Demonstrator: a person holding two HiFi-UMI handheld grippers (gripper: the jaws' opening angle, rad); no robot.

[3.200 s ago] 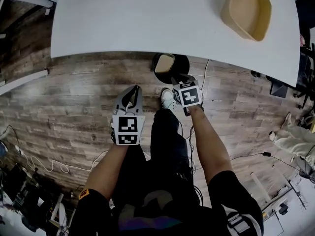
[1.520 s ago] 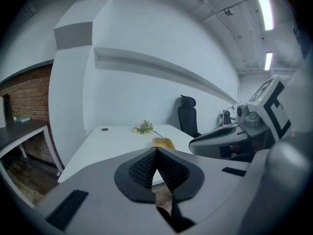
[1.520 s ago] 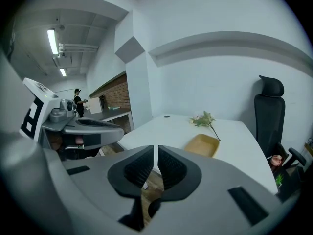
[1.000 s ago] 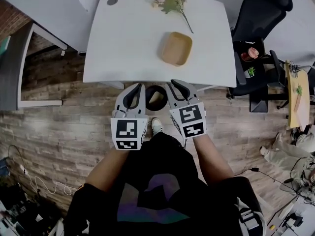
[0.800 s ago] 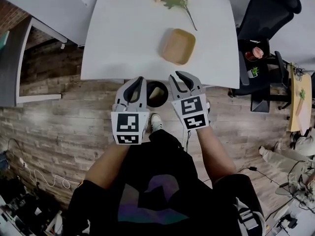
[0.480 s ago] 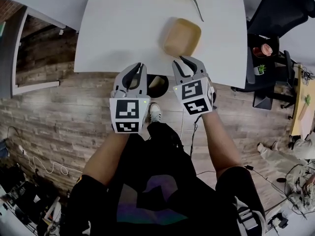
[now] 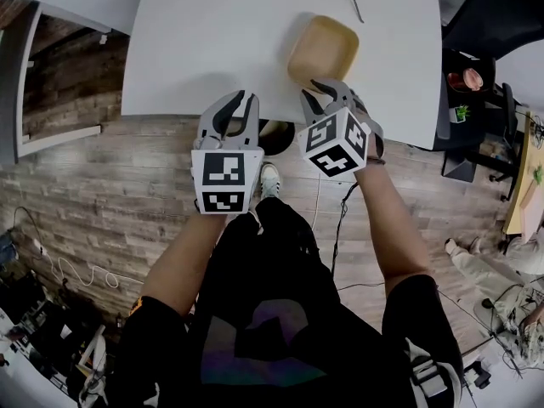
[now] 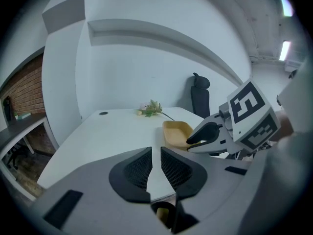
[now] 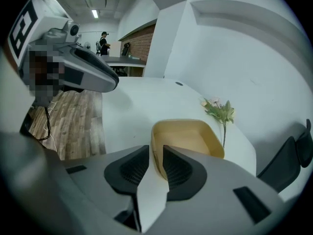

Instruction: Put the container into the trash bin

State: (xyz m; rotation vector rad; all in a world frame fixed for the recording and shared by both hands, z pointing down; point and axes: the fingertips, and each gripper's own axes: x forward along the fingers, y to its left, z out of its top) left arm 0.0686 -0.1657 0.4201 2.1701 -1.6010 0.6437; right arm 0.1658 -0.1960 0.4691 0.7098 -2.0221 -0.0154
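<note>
A tan, shallow container [image 7: 327, 45] lies empty on the white table [image 7: 212, 32], also seen in the left gripper view [image 8: 175, 131]. My right gripper [image 7: 327, 85] is at its near edge. In the right gripper view the container's near wall [image 9: 188, 136] shows in the narrow gap between that gripper's [image 9: 155, 151] jaws. The container rests on the table. My left gripper [image 7: 242, 99] hovers over the table's front edge, its jaws [image 8: 155, 151] narrowly apart and empty. The black trash bin [image 7: 274, 128] peeks out under the table between the grippers, something tan inside.
A flower sprig [image 9: 220, 111] lies on the table beyond the container. A black office chair [image 7: 493, 15] and a small stand with pots [image 7: 463, 79] are to the right. Wooden floor, my shoe [image 7: 269, 177] and cables lie below.
I have come closer to the table. Both grippers moved forward, the right from over the bin to the container's near edge. The left now hangs over the table's front edge.
</note>
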